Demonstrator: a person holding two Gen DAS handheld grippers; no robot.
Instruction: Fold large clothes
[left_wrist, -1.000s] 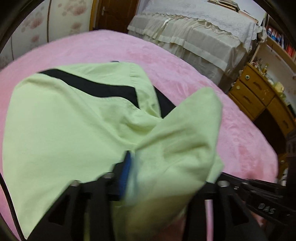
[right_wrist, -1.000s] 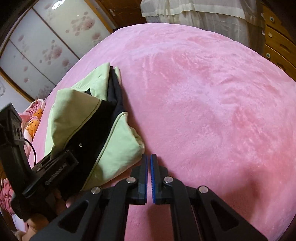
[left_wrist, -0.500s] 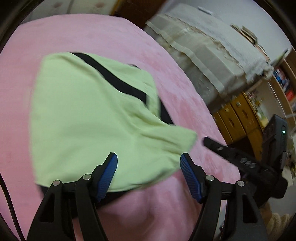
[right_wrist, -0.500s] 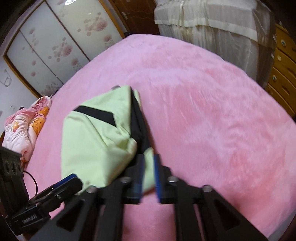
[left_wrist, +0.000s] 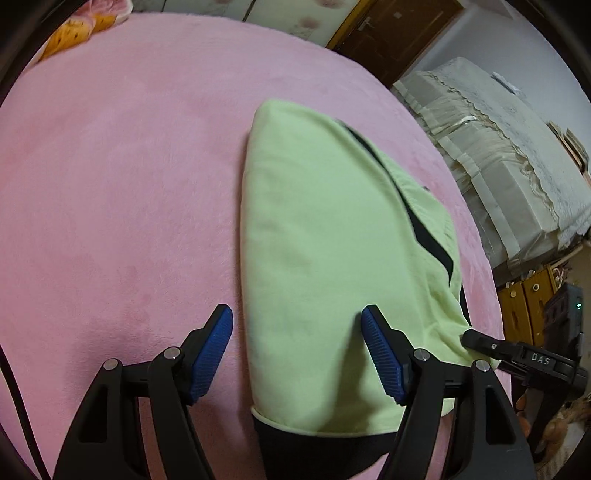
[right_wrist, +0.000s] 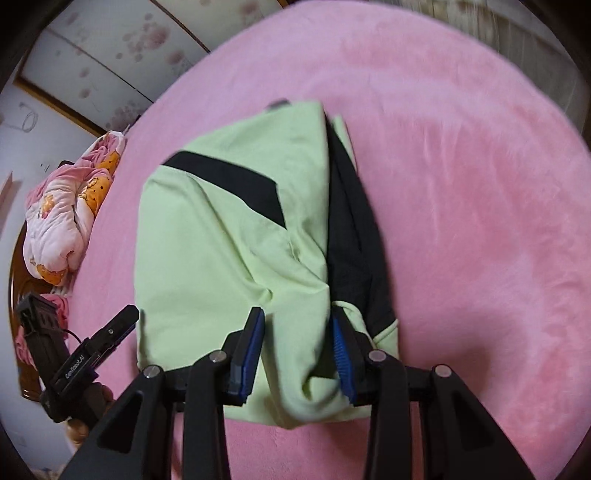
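Note:
A light green garment with black panels (left_wrist: 325, 251) lies folded into a compact bundle on the pink bedspread (left_wrist: 110, 184). My left gripper (left_wrist: 297, 336) is open wide, its blue pads straddling the bundle's near left edge without gripping. In the right wrist view the same garment (right_wrist: 221, 251) lies ahead. My right gripper (right_wrist: 297, 332) is open, its blue pads (right_wrist: 255, 339) on either side of a raised fold at the bundle's near edge. The right gripper's tip (left_wrist: 480, 341) shows in the left wrist view at the garment's right corner.
A bundled pink floral quilt (right_wrist: 62, 225) lies at the bed's left edge. A second bed with beige covers (left_wrist: 509, 155) and a wooden drawer cabinet (left_wrist: 532, 310) stand to the right. A brown door (left_wrist: 391, 33) and floral wardrobe panels (right_wrist: 140, 40) are beyond.
My left gripper let go of the green sleeve and opened; the cloth dropped onto the bundle. My right gripper went from shut to open and moved onto the bundle's near edge.

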